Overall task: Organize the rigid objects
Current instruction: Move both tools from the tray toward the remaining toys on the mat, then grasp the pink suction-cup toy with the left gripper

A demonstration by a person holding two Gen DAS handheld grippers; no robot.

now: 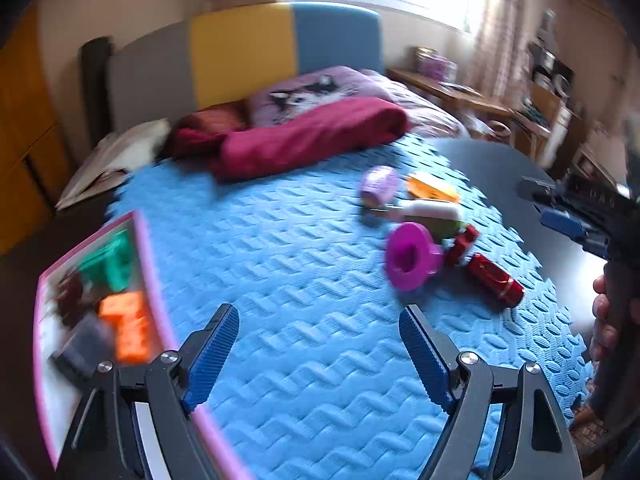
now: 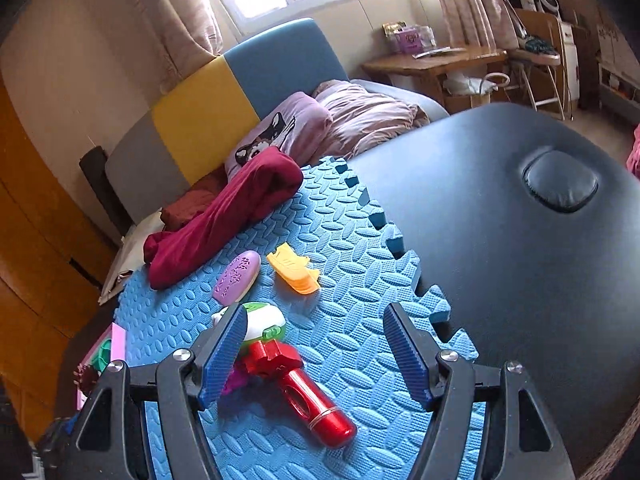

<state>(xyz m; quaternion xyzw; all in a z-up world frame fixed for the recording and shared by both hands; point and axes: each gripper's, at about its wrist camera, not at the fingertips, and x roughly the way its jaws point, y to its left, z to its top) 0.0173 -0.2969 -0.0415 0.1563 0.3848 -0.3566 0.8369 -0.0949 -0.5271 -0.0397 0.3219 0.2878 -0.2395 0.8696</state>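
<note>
Red toy lying on the blue foam mat, near the mat's right edge, touching a white-and-green toy just beyond. Farther off, a lilac oval and an orange piece. Right gripper over the red toy, jaws spread, pinching nothing. Left gripper jaws spread, empty, over bare mat. Pink-rimmed tray at left, holding orange and green blocks.

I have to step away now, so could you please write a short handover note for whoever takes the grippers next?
Left gripper: open, empty, above the blue mat.
Right gripper: open, empty, over the red toy.
Done: green, orange and dark pieces lie in the pink tray.
Left on the mat: red toy, magenta ring, white-green toy, purple oval, orange piece.
</note>
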